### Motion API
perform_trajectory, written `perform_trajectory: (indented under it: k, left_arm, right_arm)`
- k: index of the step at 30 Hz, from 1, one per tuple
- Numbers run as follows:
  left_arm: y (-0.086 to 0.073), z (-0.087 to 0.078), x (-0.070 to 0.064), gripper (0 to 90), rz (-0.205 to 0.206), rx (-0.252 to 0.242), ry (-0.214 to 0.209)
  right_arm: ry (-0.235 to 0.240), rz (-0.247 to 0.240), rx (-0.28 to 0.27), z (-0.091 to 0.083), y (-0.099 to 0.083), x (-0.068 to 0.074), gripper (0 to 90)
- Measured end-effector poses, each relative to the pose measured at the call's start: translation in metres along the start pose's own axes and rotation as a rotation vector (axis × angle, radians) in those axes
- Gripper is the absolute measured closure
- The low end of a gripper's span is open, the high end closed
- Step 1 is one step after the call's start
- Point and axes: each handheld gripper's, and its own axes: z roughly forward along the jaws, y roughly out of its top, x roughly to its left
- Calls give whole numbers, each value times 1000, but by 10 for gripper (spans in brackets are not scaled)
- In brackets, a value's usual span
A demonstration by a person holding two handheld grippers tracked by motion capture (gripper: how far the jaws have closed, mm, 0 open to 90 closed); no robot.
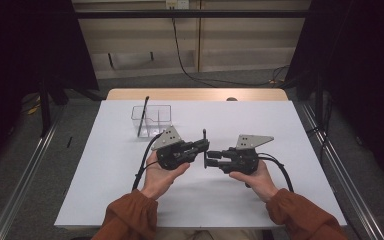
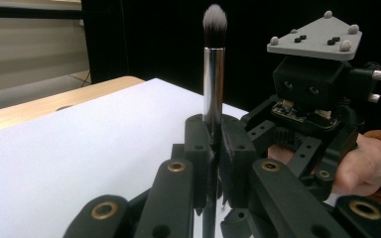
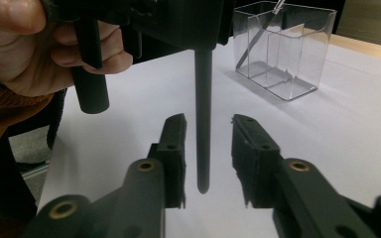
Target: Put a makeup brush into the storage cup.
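A makeup brush [image 2: 214, 74] with a silver ferrule and dark, white-tipped bristles stands upright, and my left gripper [image 2: 216, 134] is shut on its shaft. In the high view the brush [image 1: 204, 134] pokes up above the left gripper [image 1: 203, 145] at mid-table. Its black handle [image 3: 203, 124] hangs down between the jaws of my right gripper [image 3: 208, 121], which stand open on either side without touching it. The right gripper [image 1: 207, 160] faces the left one tip to tip. A hand holds each gripper.
A clear two-compartment plastic holder [image 1: 159, 114] stands on the white table [image 1: 280, 125] behind the left gripper, with another dark brush [image 1: 143, 116] leaning in it. The same holder [image 3: 297, 59] is at the upper right of the right gripper view. Black curtains surround the table.
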Motion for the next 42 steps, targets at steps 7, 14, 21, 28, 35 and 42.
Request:
perform_trajectory:
  k: [7,14,21,28,35,42]
  left_arm:
    - [0,-1,1,840,4,7,11]
    - [1,-3,2,840,4,5,17]
    - [2,-6,4,840,-5,0,25]
    - [3,-8,4,840,-1,2,27]
    - [3,-11,5,839,3,6,32]
    - [4,-16,7,839,-1,6,45]
  right_arm:
    - [-15,-1,-18,-2,1,-2,419]
    - [-42,-3,-46,-5,4,-2,244]
    - [-50,5,-54,-7,5,-2,118]
    - [-67,14,-55,-11,5,-4,54]
    - [-110,28,-74,-19,3,-6,60]
    - [-136,39,-73,-26,3,-10,57]
